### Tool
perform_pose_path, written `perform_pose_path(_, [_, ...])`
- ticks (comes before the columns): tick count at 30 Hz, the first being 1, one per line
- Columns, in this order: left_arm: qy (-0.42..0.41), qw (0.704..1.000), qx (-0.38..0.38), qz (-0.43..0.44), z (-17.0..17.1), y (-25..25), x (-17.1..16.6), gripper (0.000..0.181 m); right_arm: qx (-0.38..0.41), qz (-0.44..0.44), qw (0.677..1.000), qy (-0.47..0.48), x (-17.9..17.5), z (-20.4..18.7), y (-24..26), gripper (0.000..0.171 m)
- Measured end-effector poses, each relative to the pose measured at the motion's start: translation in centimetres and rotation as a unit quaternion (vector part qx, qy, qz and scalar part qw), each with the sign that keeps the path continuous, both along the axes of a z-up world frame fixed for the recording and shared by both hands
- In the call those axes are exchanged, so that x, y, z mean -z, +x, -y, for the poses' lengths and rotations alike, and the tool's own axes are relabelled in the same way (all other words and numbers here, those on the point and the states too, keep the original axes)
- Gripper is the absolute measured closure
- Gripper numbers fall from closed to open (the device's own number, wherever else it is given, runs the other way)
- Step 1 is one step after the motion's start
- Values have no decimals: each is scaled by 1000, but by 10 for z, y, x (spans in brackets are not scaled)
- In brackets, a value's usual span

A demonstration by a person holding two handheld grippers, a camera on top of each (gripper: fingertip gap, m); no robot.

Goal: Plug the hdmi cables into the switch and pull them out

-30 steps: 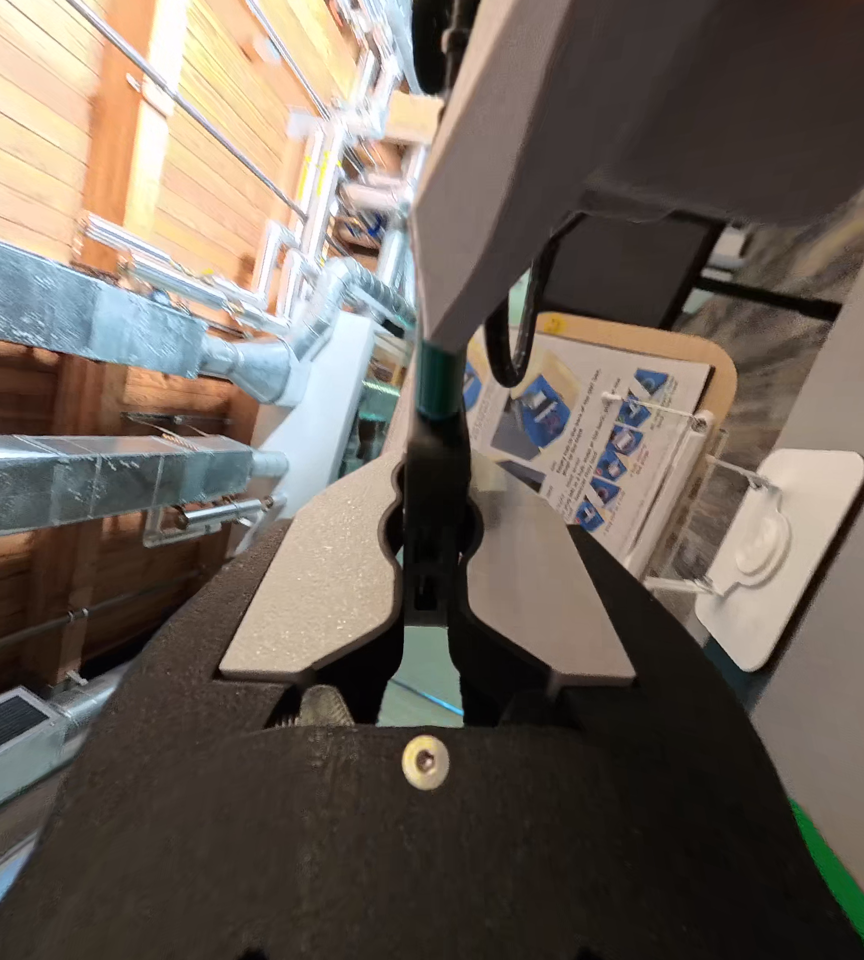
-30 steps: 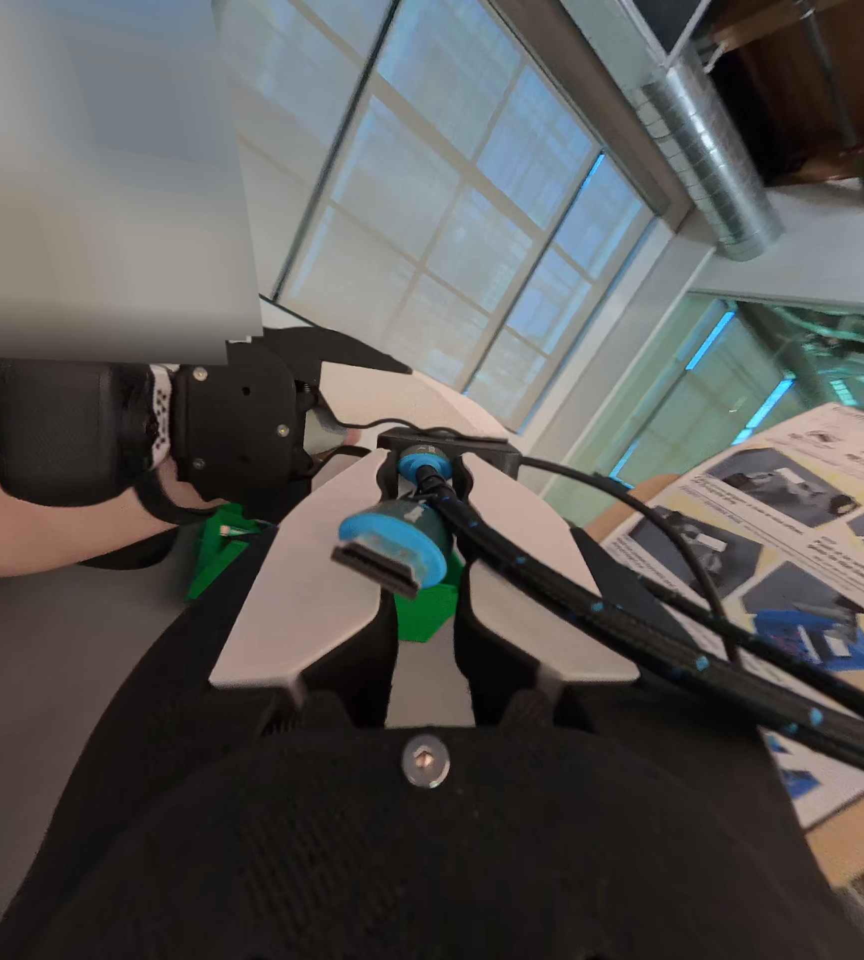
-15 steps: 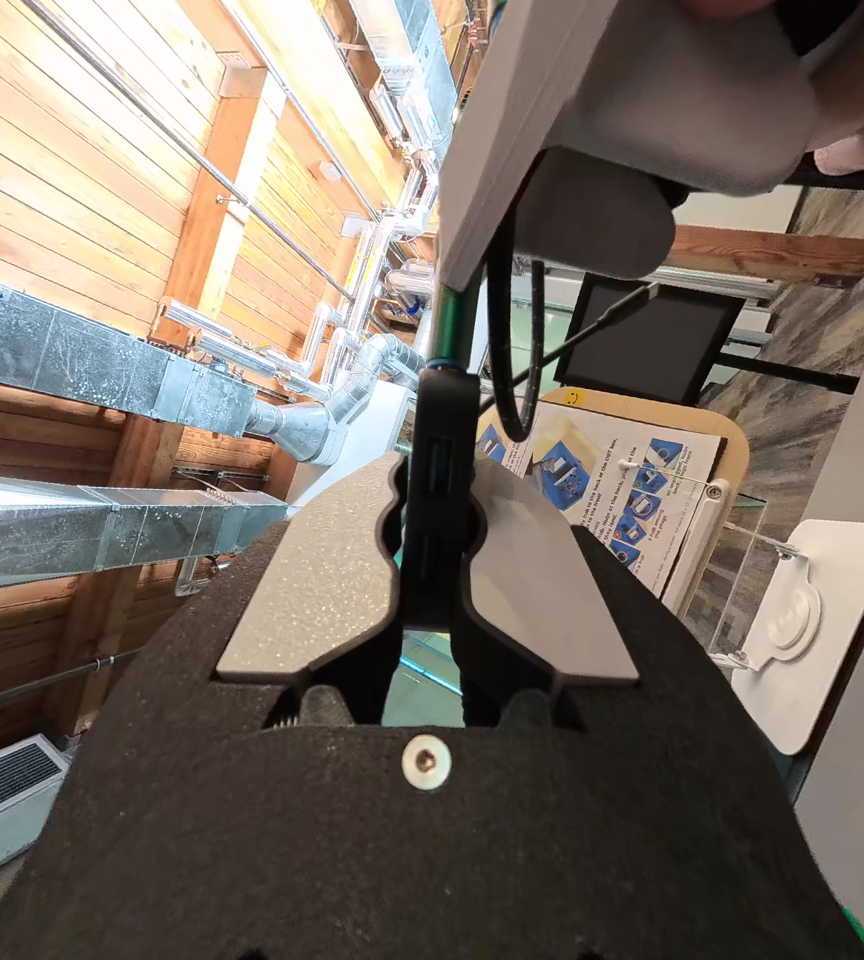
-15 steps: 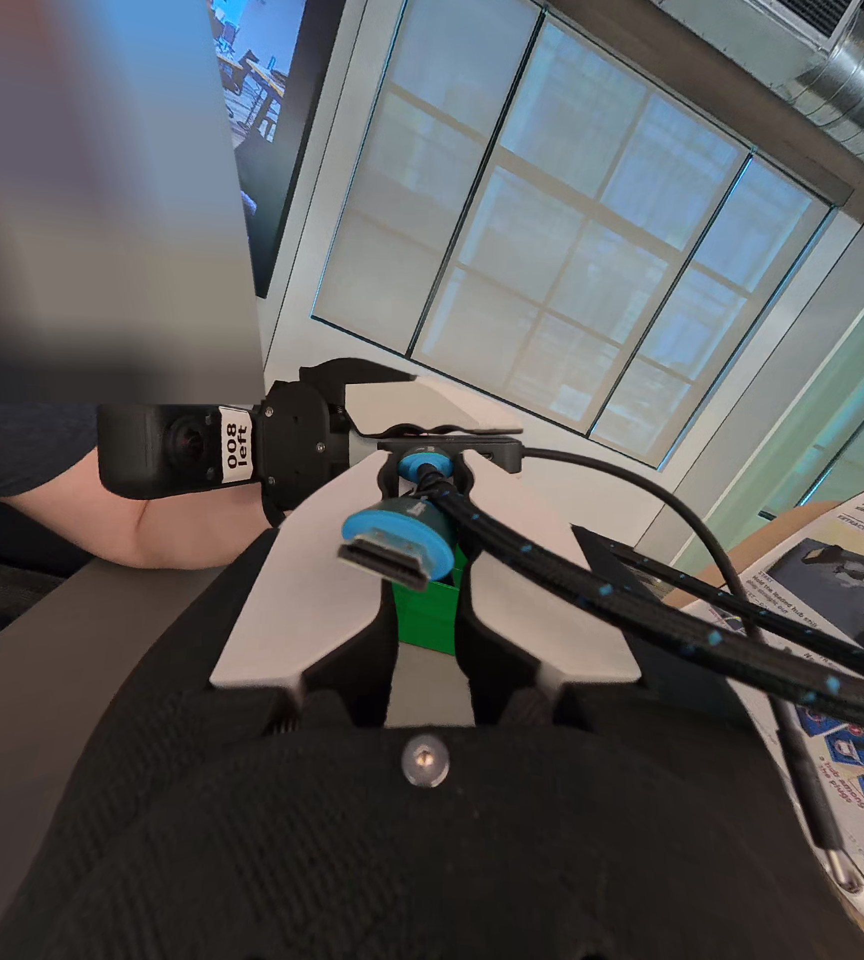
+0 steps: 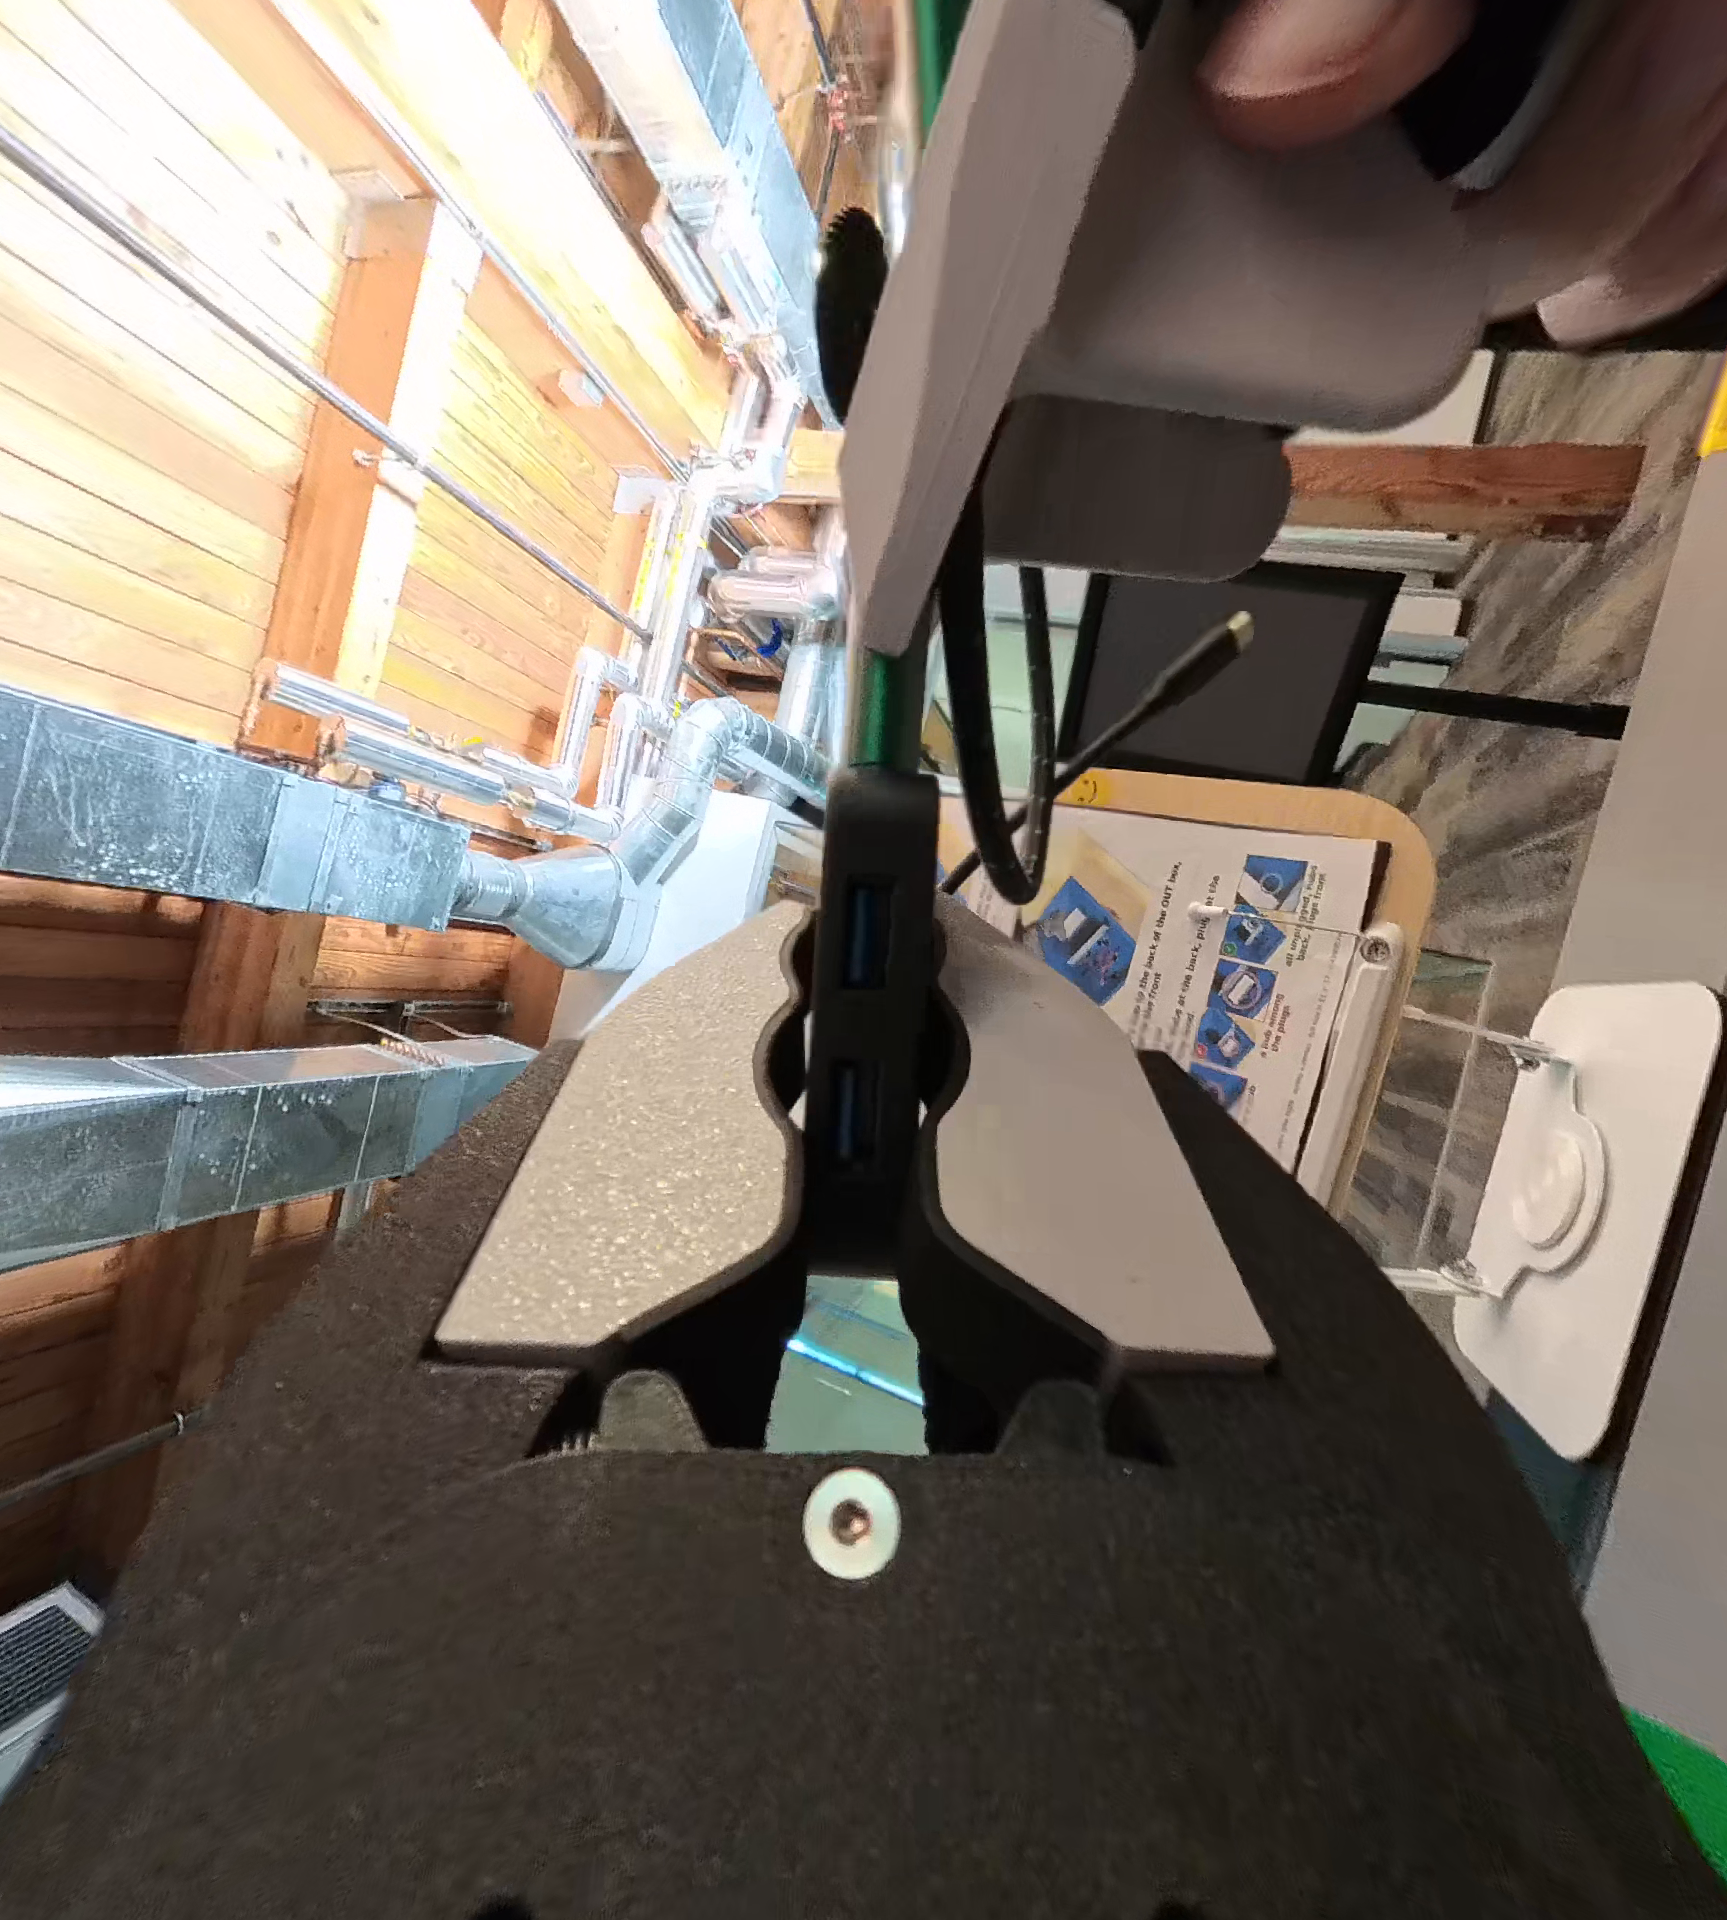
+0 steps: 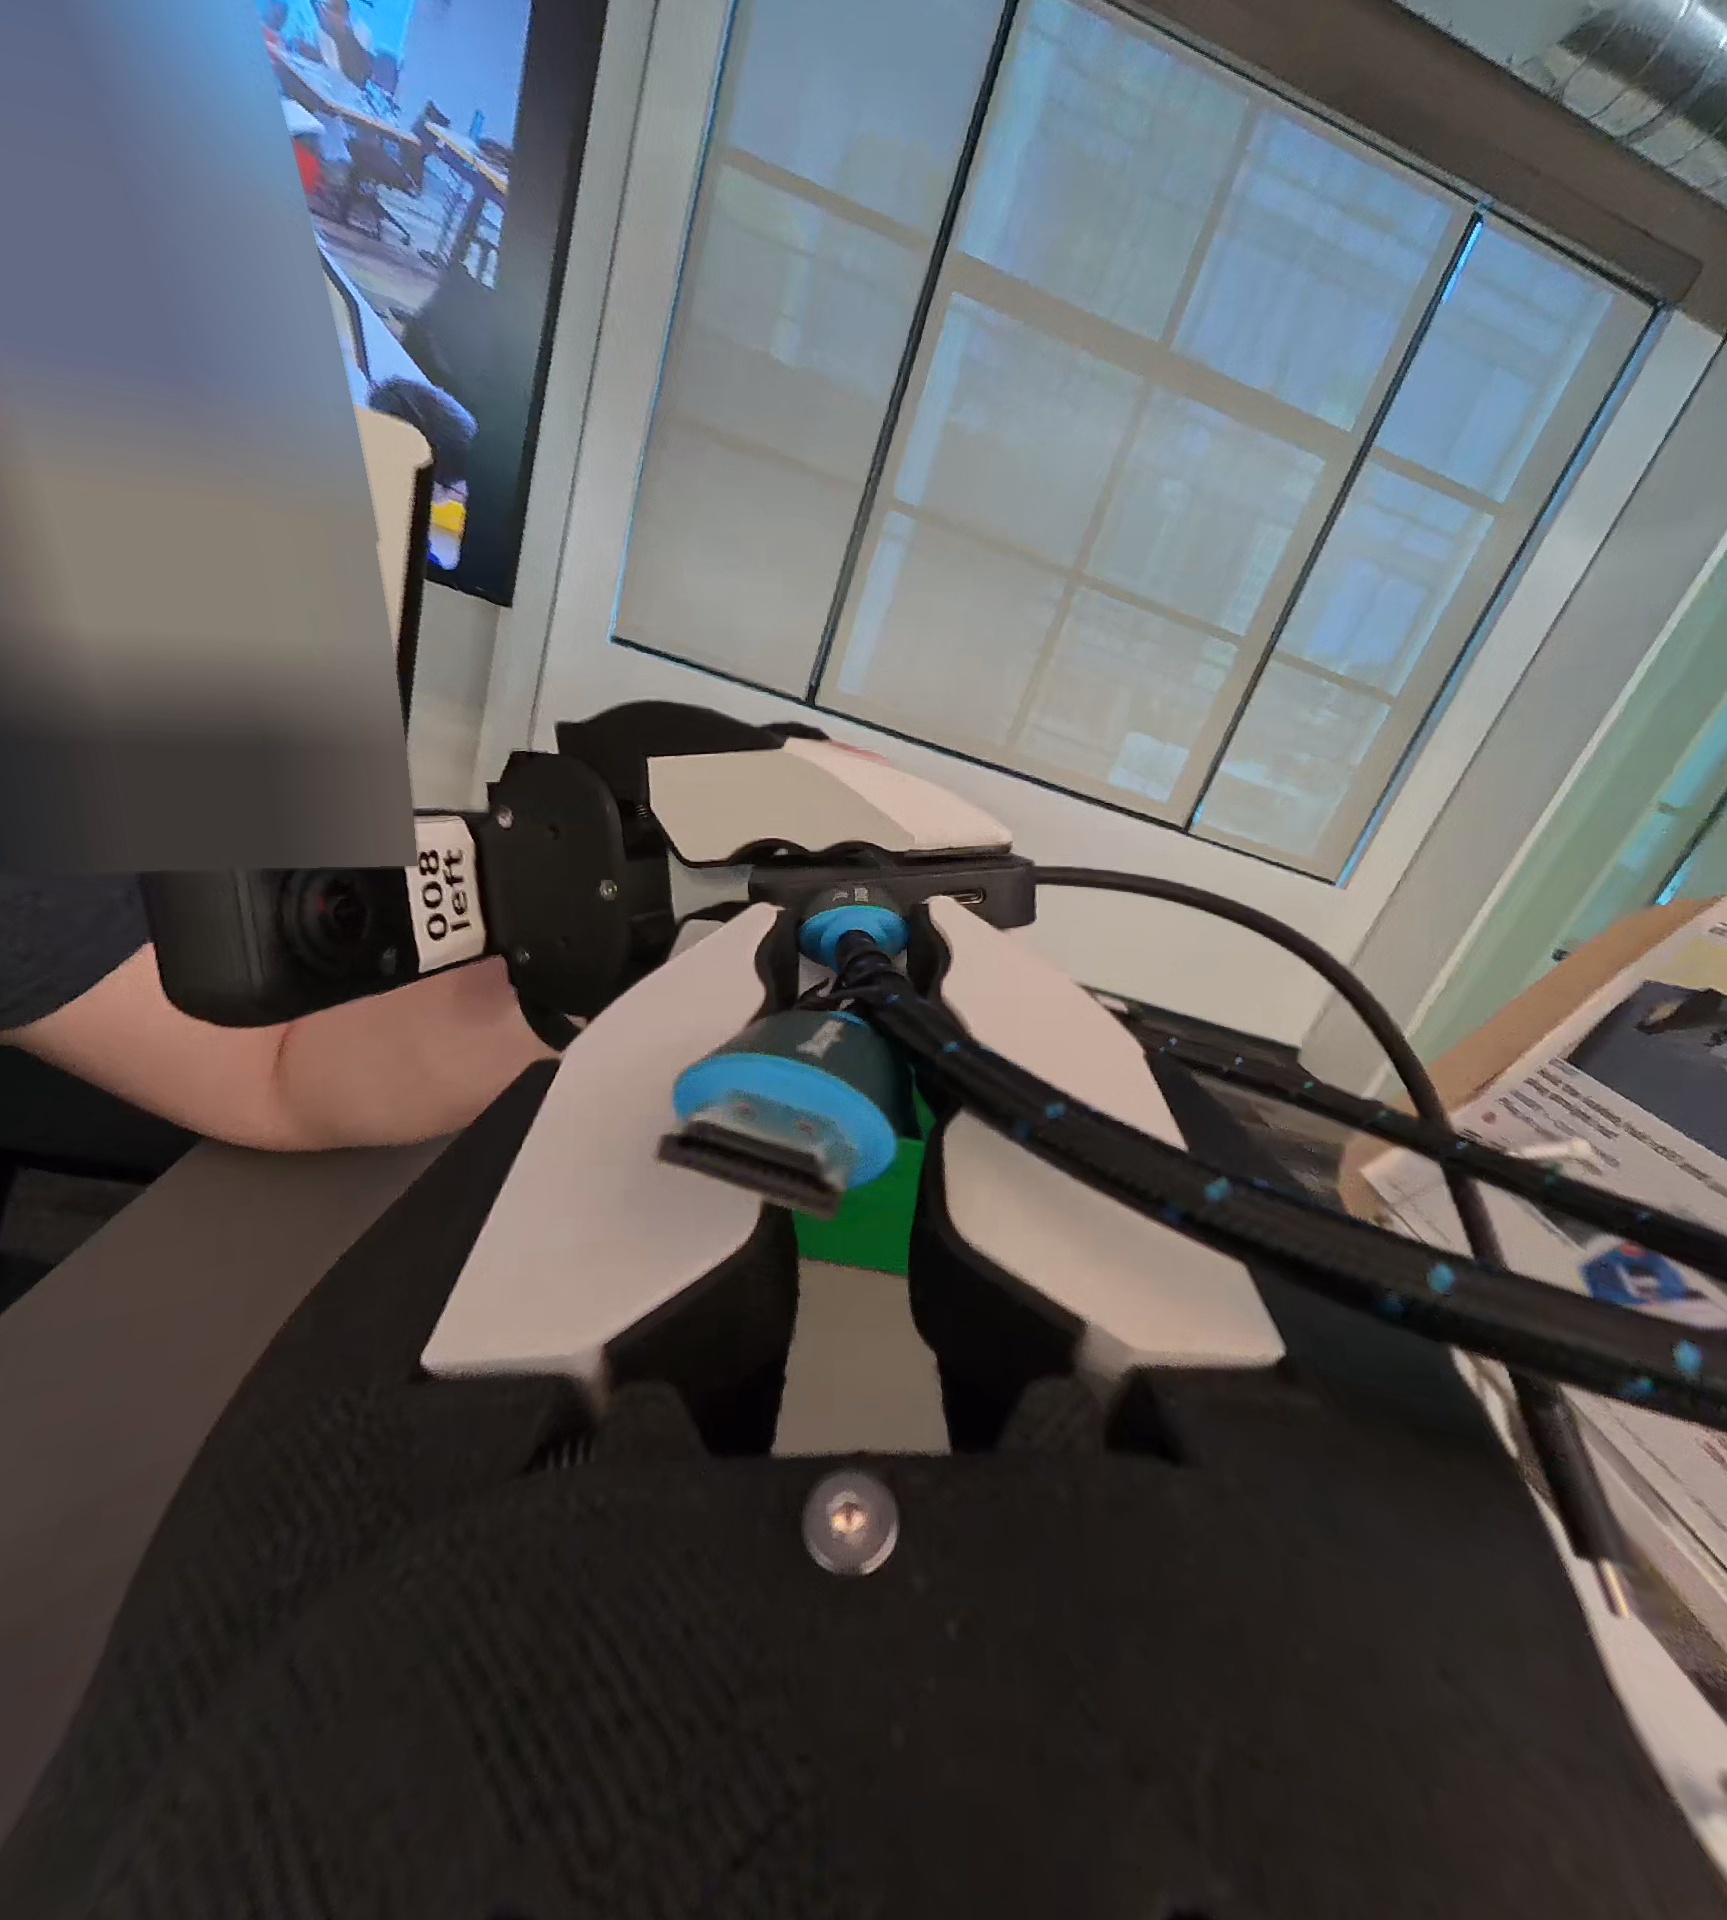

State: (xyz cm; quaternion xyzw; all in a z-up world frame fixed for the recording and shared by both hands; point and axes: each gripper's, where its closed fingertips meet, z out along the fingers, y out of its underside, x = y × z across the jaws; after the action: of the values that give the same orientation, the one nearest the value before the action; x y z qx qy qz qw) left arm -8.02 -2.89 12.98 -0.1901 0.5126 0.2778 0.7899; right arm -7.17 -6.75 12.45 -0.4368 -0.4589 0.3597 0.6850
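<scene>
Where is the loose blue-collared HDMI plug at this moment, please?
In the right wrist view, the free HDMI plug hangs over the right gripper, pointing at the camera, in front of the switch.

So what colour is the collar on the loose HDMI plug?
Bright blue on the plug, clearest in the right wrist view.

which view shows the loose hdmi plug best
The right wrist view: the free blue-collared HDMI plug lies across the right gripper, its metal end facing the camera, unobstructed. The left wrist view does not show that plug; there only the black switch clamped in the left gripper is visible.
</scene>
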Motion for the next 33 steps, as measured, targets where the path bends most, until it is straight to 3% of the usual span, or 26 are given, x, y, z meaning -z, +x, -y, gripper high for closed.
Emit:
perform_pose_path(10, [15,995,102,14,33,4,-4,166,-8,32,999,39,-9,24,-5,149])
perform_pose_path(14, [7,999,40,23,15,-1,-10,166,66,79,988,118,-10,21,-4,150])
perform_pose_path(21, [-2,995,-10,96,14,-12,-30,164,122,76,955,260,-25,40,-10,150])
perform_pose_path(33, [86,989,45,115,50,-21,-42,166,44,77,971,220,-28,68,-24,148])
